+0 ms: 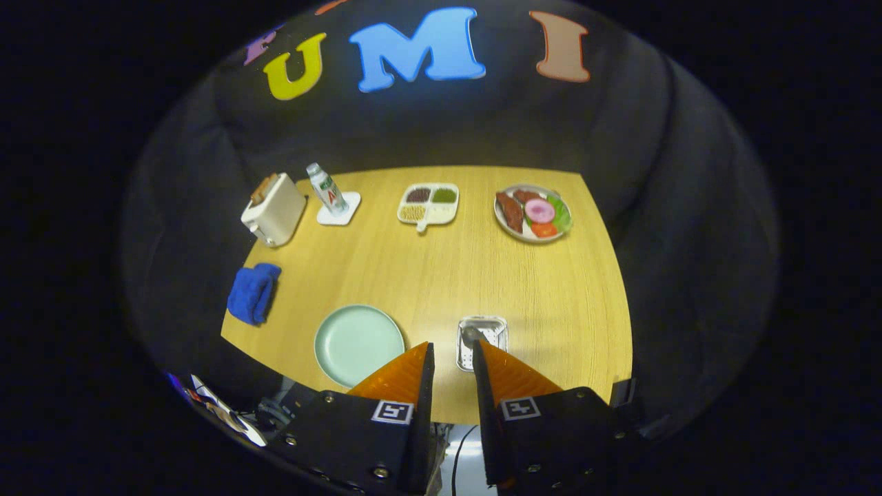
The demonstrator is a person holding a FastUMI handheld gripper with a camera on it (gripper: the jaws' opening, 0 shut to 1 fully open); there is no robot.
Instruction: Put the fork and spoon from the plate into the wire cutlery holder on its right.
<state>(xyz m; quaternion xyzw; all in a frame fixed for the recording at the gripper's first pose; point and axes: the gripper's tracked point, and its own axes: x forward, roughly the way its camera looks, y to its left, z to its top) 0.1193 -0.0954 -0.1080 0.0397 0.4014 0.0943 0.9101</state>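
The pale green plate (358, 343) lies near the table's front edge, just ahead of my left finger, and its face is bare. To its right stands the wire cutlery holder (484, 339), just ahead of my right finger, whose tip overlaps its near rim. Inside it I see a metal spoon bowl (473, 335); I cannot make out a fork among the wires. My gripper (453, 344) hangs high above the table's front edge. It is open by a narrow gap, with nothing between its orange fingers (400, 375).
On the wooden table (441, 275), a blue cloth (253, 293) lies left of the plate. At the back stand a white toaster (273, 209), a bottle on a coaster (329, 191), a divided dish (428, 203) and a plate of food (532, 212).
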